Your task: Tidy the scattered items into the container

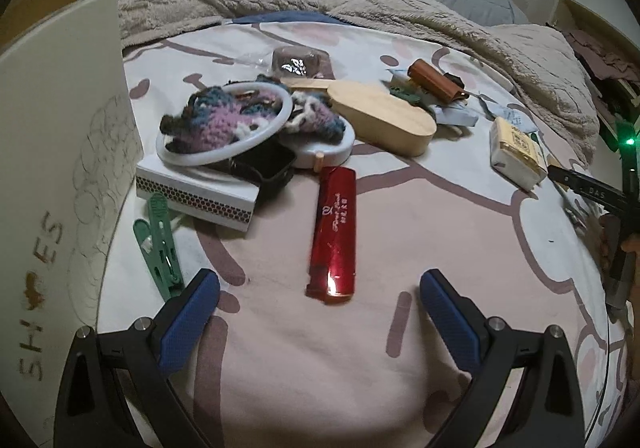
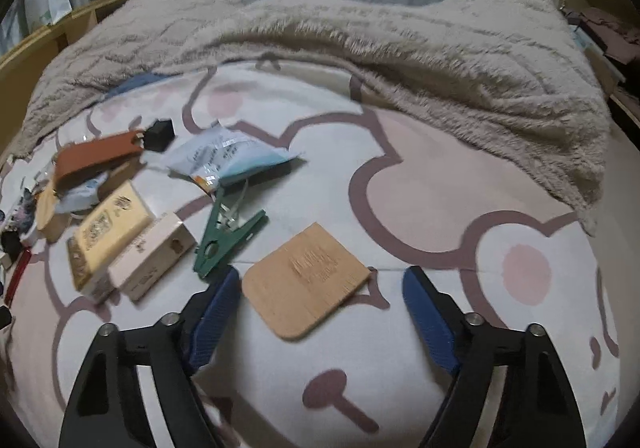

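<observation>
Both grippers, left gripper [image 1: 320,300] and right gripper [image 2: 318,292], are spread wide and empty, flanking red lighter [image 1: 333,234] and wooden coaster [image 2: 306,280]; green clip [image 2: 228,240] adjoins the right's finger.

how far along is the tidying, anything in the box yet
Nothing looks put away yet. The white box stands at the left, its inside hidden. Both tools are open and empty: the left tool points at the red lighter, the right tool sits by the wooden square. The green clip, matchbox and the rest remain scattered.
</observation>
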`<move>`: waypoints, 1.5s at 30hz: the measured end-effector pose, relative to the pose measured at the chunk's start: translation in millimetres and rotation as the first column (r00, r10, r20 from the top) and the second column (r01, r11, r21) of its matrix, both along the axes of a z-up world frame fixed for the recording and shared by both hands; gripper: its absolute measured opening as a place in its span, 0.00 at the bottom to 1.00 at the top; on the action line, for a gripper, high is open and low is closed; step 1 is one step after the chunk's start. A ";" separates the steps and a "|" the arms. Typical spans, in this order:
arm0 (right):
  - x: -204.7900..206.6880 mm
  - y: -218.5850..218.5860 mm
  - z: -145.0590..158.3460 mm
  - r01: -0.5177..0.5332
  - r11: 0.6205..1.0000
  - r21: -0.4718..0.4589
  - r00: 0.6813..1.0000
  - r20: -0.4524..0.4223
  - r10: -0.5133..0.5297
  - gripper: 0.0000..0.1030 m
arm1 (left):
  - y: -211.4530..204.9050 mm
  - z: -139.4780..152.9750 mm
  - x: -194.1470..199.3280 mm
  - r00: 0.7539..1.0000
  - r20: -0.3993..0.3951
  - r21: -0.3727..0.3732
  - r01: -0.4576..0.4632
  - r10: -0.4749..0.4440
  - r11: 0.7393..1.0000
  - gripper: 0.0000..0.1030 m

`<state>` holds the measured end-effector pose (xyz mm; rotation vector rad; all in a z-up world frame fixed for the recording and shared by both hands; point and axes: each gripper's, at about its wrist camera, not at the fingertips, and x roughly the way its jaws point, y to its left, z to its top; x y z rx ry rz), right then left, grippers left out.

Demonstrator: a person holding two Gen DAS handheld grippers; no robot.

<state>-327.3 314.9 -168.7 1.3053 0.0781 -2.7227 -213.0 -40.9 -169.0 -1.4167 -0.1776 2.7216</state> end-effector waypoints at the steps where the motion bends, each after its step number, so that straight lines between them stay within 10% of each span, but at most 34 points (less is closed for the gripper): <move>1: -1.4 -0.1 -1.8 -0.002 1.000 -0.002 1.000 0.003 0.002 0.80 | 0.4 -1.0 0.0 1.000 -0.001 0.002 0.004 -0.004 1.000 1.00; 7: 3.9 -3.7 -0.8 -0.050 0.999 -0.018 0.999 -0.022 0.050 0.63 | 2.6 -5.5 -2.6 1.000 0.010 -0.009 0.010 -0.010 1.000 1.00; 18: 37.0 -23.3 -1.4 -0.156 0.988 -0.012 0.987 -0.032 0.156 0.63 | 5.6 -3.1 -5.6 1.000 -0.007 -0.040 0.000 -0.001 0.999 0.98; 26: 79.3 -30.2 -0.8 -0.211 0.976 -0.064 0.977 -0.030 0.209 0.64 | 8.1 1.0 -10.4 0.999 -0.030 -0.067 -0.014 0.012 0.998 0.74; 34: 119.0 -41.4 -0.2 -0.248 0.966 -0.075 0.969 -0.027 0.247 0.64 | 26.1 4.3 -3.0 0.996 -0.057 -0.134 0.065 -0.073 0.989 0.26; 45: 160.5 -56.4 0.1 -0.314 0.946 -0.084 0.949 -0.019 0.313 0.63 | 48.2 5.8 27.5 0.966 -0.038 -0.077 0.253 -0.257 0.964 0.23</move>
